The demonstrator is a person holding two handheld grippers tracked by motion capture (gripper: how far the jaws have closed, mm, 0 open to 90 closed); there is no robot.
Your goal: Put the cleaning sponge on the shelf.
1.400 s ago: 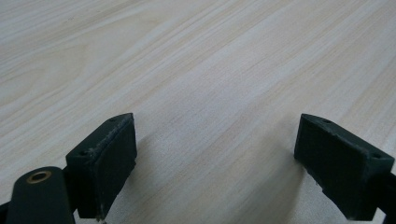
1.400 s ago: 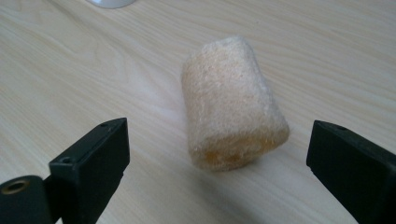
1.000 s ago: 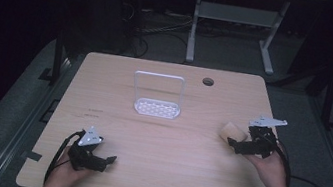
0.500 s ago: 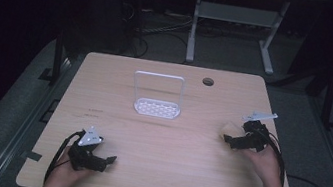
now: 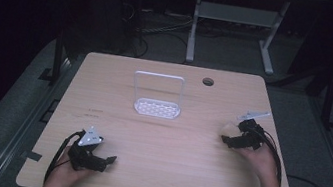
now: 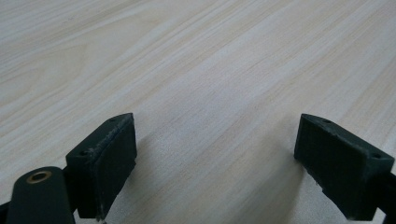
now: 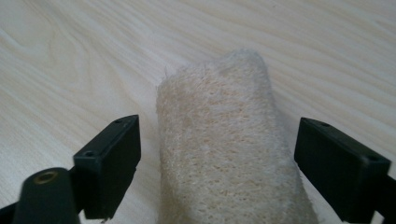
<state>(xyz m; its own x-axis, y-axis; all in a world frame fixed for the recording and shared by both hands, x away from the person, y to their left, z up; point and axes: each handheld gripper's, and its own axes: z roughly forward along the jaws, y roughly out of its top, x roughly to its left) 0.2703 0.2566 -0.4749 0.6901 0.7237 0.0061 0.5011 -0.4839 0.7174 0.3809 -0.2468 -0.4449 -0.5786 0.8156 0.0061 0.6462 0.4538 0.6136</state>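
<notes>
A beige loofah sponge [image 7: 229, 144] lies on the wooden table [image 5: 171, 145] between the wide-apart jaws of my right gripper [image 7: 219, 163], untouched by either jaw. In the high view that right gripper [image 5: 229, 140] sits at the table's right side, over the sponge [image 5: 227, 128]. My left gripper [image 5: 106, 159] rests low near the front left, open, with bare wood between its jaws [image 6: 215, 158]. A white rack [image 5: 158, 97] with a perforated base and an upright wire frame stands at the table's middle back.
A round cable hole [image 5: 208, 82] is in the table at the back right. Black cables trail from both grippers. Dark floor and a metal stand [image 5: 230, 28] lie beyond the far edge.
My right gripper has moved left and down toward the sponge, lowering around it. The left gripper has stayed in place.
</notes>
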